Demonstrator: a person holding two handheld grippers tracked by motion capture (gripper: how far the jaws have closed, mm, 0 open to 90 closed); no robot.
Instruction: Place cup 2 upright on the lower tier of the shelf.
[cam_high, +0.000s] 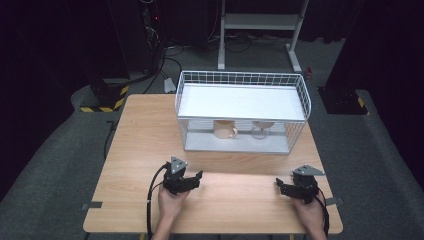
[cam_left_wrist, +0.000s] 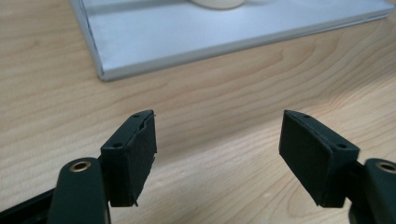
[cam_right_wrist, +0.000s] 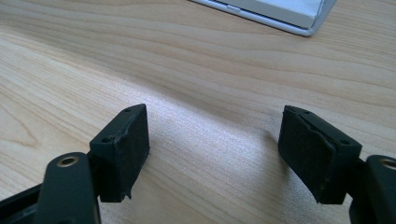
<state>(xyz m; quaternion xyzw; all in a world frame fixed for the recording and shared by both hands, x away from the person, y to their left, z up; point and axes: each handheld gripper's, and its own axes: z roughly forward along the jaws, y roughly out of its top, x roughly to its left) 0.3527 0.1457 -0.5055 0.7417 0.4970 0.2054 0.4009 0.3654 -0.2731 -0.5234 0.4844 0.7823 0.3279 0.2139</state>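
Left claw (cam_high: 198, 176) above wooden table (cam_high: 135, 150)

A wooden table (cam_high: 140, 145) is set on grey carpet (cam_high: 45, 165). Behind the table, a white metal stand (cam_high: 260, 22) and hazard-striped bases (cam_high: 102, 97) are placed in darkness.

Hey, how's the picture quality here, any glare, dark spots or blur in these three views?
High view: the light wooden table is evenly lit, the floor around it falls into darkness, and the white wire rack top looks washed out. Left gripper view: the black jaws are sharp, the rack's grey base is soft. Right gripper view: pale sheen on the wood between the jaws.
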